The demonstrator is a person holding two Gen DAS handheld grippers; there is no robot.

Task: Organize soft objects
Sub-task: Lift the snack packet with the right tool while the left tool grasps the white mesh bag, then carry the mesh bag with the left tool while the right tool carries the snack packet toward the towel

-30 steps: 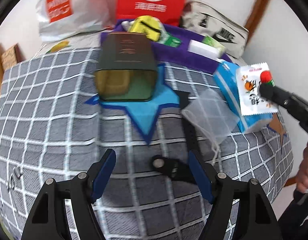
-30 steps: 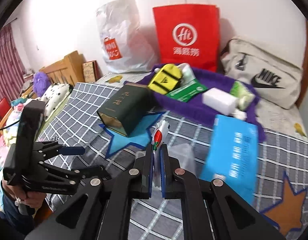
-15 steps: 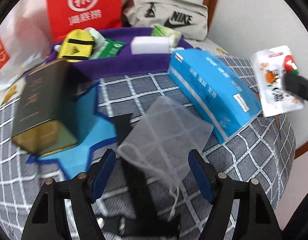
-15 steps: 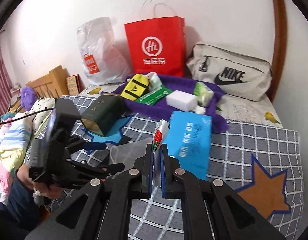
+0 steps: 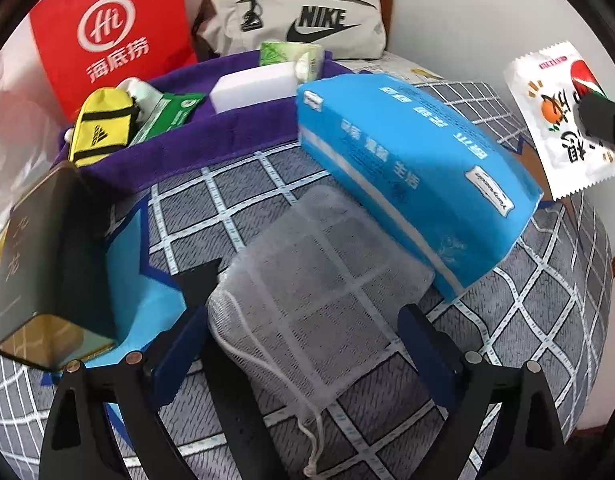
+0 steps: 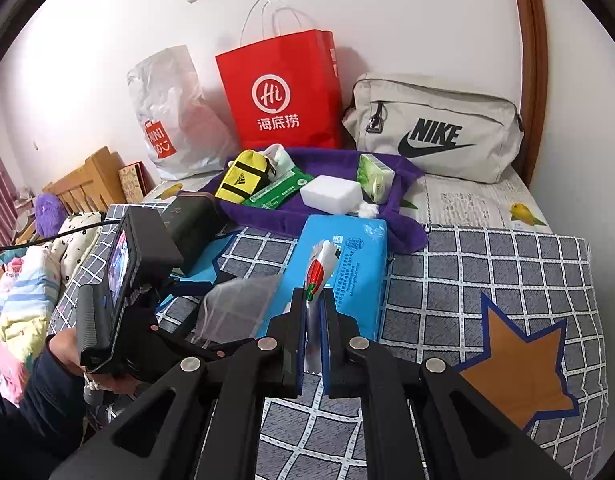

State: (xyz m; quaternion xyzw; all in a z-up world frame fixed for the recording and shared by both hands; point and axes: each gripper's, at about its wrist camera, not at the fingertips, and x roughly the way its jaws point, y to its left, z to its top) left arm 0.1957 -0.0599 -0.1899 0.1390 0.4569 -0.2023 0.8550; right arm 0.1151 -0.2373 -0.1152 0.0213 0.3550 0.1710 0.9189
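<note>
A white mesh drawstring bag (image 5: 319, 300) lies flat on the grey checked bedspread, one edge tucked under a blue tissue pack (image 5: 415, 168). My left gripper (image 5: 303, 348) points down over the bag. Its jaws are opening, a blue finger stands on either side of the bag, and neither pad presses on it. My right gripper (image 6: 310, 300) is shut on a white snack packet (image 6: 319, 268) with red and orange print and holds it in the air above the tissue pack (image 6: 347, 264). In the left wrist view the same packet (image 5: 559, 120) hangs at the far right.
A purple cloth (image 5: 187, 140) behind holds a yellow pouch (image 5: 99, 128), a green pack, a white block (image 5: 251, 88) and green tissues. A dark green tin (image 5: 47, 264) lies at the left. Red paper bag (image 6: 283, 92), grey Nike bag (image 6: 435, 128) and white plastic bag stand against the wall.
My left gripper has swung right from the black strap to over the mesh bag, rolled, and spread its fingers wider. The right gripper, still holding the packet, has shifted sideways.
</note>
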